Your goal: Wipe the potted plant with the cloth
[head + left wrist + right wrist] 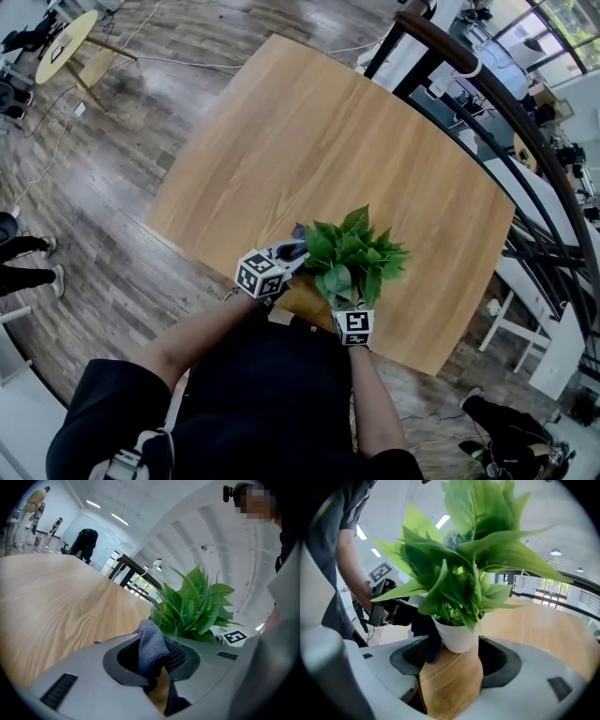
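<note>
**Q:** 2 grippers, 1 plant: where is each?
**A:** Plant (356, 255) at the table's (309, 141) near edge. Left gripper (298, 251) is clamped on the cloth (152, 646). Right gripper (350, 302) jaws stand wide around the pot (457, 638), seemingly not touching.
**Q:** Handling?
**A:** Leaves soft, pot light, probably tippy. Steady the pot and wipe gently.
</note>
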The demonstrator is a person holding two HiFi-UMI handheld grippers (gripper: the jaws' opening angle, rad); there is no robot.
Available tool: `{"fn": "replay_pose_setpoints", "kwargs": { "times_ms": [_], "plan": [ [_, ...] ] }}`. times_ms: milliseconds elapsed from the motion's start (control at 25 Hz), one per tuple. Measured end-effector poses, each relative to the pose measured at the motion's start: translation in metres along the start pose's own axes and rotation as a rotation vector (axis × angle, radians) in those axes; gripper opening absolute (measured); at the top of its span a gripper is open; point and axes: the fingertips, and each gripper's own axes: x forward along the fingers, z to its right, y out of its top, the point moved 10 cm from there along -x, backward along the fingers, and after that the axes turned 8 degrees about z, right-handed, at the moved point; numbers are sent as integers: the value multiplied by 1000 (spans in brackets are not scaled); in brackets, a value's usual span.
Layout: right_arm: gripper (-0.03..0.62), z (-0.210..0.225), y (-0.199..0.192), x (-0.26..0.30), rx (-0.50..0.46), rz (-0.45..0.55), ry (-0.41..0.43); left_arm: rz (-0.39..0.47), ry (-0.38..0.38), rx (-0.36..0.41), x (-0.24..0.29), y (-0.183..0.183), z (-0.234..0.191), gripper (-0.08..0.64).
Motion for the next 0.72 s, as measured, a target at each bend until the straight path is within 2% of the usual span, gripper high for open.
{"fn": "replay_pose_setpoints", "kwargs": {
  "times_ms": [120, 280, 400, 520, 720],
  "plan": [
    [308, 11, -1, 7, -42, -12, -15, 4, 16, 13, 0, 4, -6, 87],
    [308, 17, 19, 18, -136, -6, 72, -13, 12, 19, 3, 5, -2, 87],
    [308, 17, 24, 23, -116, -5, 101, -11, 5, 5, 2, 3, 2, 87],
    [308, 17, 22, 23, -80, 7, 88, -20, -21, -27, 0, -4, 9, 87],
    [308, 18, 16, 23, -67, 19, 65, -54, -59, -15, -4, -20, 25, 87]
  ]
}}
